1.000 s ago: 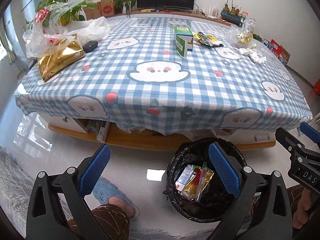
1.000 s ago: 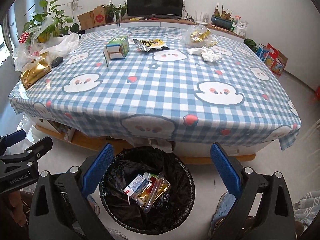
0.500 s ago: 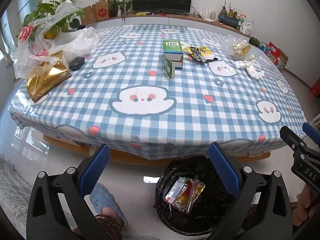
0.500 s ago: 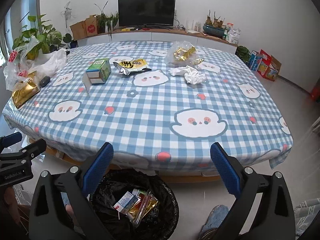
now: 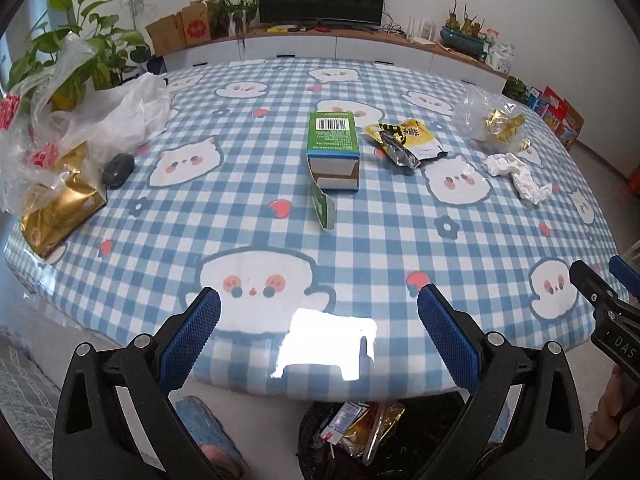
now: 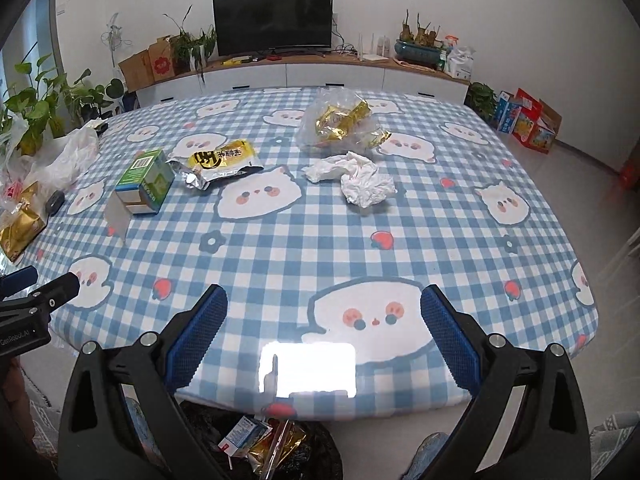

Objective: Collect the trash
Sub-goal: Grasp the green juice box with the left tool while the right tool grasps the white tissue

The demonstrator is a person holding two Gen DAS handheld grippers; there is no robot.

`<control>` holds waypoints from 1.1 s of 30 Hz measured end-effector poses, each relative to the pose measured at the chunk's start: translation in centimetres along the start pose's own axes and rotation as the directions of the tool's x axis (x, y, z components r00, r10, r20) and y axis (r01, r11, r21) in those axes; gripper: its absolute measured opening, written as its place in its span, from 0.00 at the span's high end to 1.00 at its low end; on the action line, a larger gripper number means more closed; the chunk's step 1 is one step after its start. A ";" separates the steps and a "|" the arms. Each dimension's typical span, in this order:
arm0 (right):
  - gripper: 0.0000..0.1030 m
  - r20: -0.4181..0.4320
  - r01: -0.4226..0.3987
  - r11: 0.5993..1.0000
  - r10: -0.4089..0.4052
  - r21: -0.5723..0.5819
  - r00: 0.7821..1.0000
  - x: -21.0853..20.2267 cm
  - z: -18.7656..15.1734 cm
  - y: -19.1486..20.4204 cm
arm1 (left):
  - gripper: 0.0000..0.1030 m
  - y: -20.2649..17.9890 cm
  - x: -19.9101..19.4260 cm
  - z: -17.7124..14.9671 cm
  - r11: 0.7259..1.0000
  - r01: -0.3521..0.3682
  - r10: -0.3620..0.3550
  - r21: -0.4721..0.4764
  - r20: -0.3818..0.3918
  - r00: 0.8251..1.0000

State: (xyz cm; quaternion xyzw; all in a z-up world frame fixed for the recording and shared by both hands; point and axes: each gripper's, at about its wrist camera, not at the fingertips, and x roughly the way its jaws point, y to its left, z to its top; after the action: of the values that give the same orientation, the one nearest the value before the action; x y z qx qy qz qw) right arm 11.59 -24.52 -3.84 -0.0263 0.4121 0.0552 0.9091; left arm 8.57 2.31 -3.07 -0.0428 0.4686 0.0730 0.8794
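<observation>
Here's the big counter [image 5: 360, 240], draped in a blue-and-white checked cloth printed with white cartoon ghosts and red strawberries, filling nearly everything I see. Below its near edge sits the black-lined trash bin [image 5: 320, 448], with a small carton and gold wrappers already lying inside.

At the far left edge there's a heap of clear and white plastic bags [image 5: 120, 116], and just in front of it a shiny gold foil pouch [image 5: 60, 208] and a dark grey oval object [image 5: 118, 169].

Far right, a clear plastic bag holding gold wrappers [image 6: 340, 124] rests on the cloth, and just in front of it a crumpled white tissue [image 6: 360, 178].

Mid-counter lies the green-and-white cardboard box [image 5: 333, 152], on its side, barcode up, its end flap hanging open toward me. Just to its right, close but apart, a torn yellow-and-silver snack wrapper [image 5: 404, 142] lies flat.

Now my tongs! The left tongs [image 5: 318, 340] hang over the near edge, blue pads spread wide, gripping nothing. The right tongs [image 6: 324, 336] hover likewise over the near edge, spread wide and empty, with a ghost print between the pads. All the counter trash is well ahead of both.
</observation>
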 end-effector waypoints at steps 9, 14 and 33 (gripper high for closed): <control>0.10 -0.016 0.011 1.000 -0.012 -0.016 1.000 4.5 5.0 -1.9 | 0.06 -0.1 4.0 5.0 1.000 -0.017 0.017 -0.008 -0.010 1.000; 0.13 -0.047 0.028 1.000 -0.028 0.005 0.999 7.5 7.6 -3.6 | 0.06 -0.8 6.1 7.5 1.000 -0.022 0.021 -0.013 -0.017 1.000; 0.36 -0.156 0.002 1.000 0.002 0.021 0.988 16.3 10.8 -4.7 | 0.10 -1.6 13.1 12.5 0.998 -0.059 0.058 -0.019 -0.056 0.997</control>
State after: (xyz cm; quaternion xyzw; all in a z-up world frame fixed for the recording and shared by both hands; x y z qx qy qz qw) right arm 30.88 -26.85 -9.00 -0.0212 0.4825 0.0487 0.8743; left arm 26.21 3.64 -6.96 -0.0401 0.4930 0.1025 0.8630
